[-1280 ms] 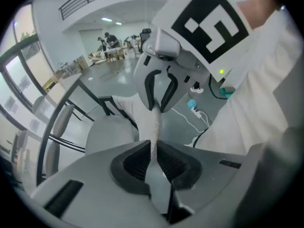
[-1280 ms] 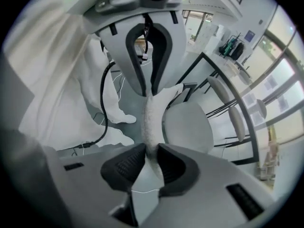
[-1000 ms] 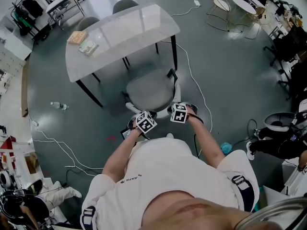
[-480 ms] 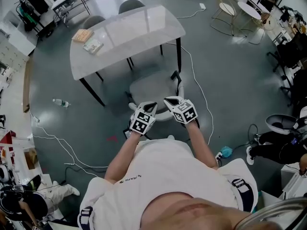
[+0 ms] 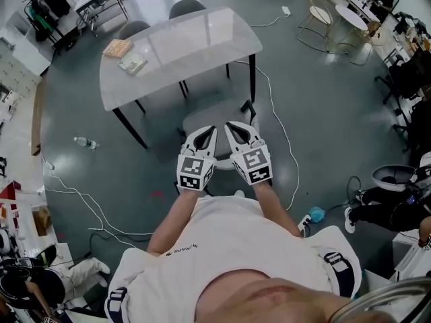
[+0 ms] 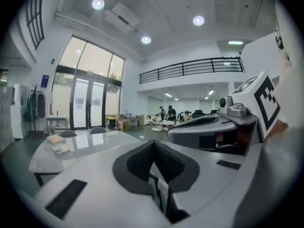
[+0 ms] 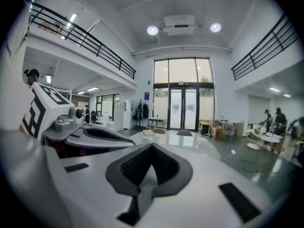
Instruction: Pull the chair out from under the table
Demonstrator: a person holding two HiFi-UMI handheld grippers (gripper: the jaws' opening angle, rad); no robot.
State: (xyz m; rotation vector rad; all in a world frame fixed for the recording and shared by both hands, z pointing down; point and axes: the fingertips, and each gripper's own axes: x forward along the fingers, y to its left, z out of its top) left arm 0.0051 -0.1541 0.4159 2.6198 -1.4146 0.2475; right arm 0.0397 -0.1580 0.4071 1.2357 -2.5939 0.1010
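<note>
Rounded grey chair by glossy white table (rounded corners).

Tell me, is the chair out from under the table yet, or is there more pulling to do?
Done, it seems: the grey chair has its seat showing in front of the table, not beneath the top. In hand: nothing. The left gripper and right gripper are both shut and empty, held level above the seat, gripping no part of it. Left: probably nothing, unless it should stand further out.
</note>
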